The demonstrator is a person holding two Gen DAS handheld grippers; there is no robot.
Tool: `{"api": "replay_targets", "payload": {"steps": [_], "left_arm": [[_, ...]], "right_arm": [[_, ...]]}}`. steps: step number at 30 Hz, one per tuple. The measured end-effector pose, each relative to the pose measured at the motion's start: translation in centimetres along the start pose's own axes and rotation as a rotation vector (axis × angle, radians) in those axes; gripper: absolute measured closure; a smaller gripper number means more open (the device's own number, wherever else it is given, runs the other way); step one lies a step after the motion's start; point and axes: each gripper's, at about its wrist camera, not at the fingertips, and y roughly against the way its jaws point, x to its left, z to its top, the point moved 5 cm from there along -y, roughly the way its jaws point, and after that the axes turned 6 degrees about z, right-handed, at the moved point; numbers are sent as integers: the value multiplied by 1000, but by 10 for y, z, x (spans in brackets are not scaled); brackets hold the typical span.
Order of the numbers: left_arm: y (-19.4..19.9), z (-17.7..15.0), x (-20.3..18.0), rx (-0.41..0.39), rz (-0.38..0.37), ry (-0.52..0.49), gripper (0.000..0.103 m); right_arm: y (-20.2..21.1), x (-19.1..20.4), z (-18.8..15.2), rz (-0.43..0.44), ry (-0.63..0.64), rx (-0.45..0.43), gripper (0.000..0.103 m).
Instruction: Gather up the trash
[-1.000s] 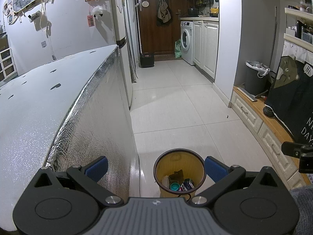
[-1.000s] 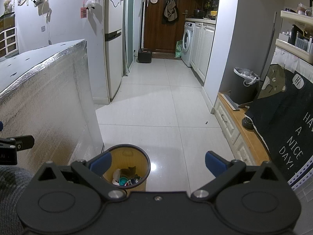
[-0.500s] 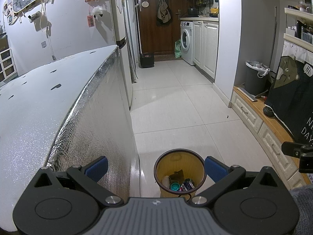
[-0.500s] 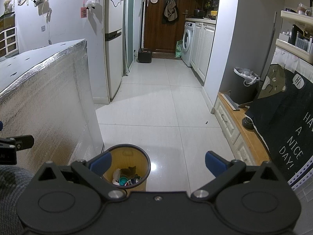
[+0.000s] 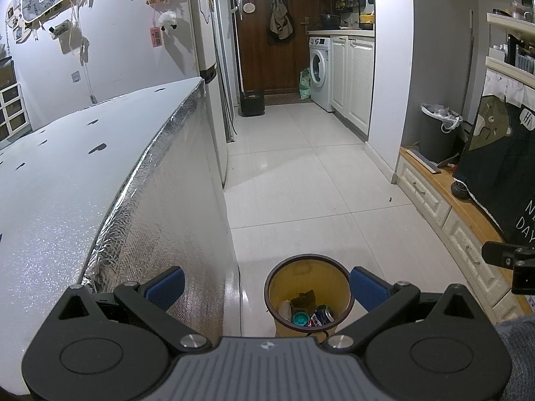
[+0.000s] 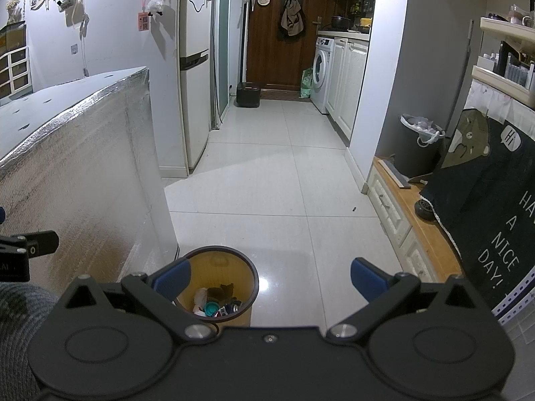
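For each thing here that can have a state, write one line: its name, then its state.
Left gripper: open, empty.
Right gripper: open, empty.
Yellow bin: upright, uncovered, trash at the bottom.
Grey lined bin: upright, bag fitted, filled.
Washing machine: door shut.
Fridge: doors shut.

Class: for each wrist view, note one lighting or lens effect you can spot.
Left wrist view: fisheye bends the foil-covered counter edge into a curve; corners vignette black. Right wrist view: a glare spot shines on the floor tiles beside the yellow bin.

Both wrist views look down the hallway from above, sharing the yellow bin close below.
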Motion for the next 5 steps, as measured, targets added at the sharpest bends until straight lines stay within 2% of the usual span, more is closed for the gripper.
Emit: {"api": "replay_targets", "payload": {"steps": [5], "left_arm": [[0,-1,2,1,0,-1,0]], "right_arm": [[0,-1,0,1,0,-1,0]]}}
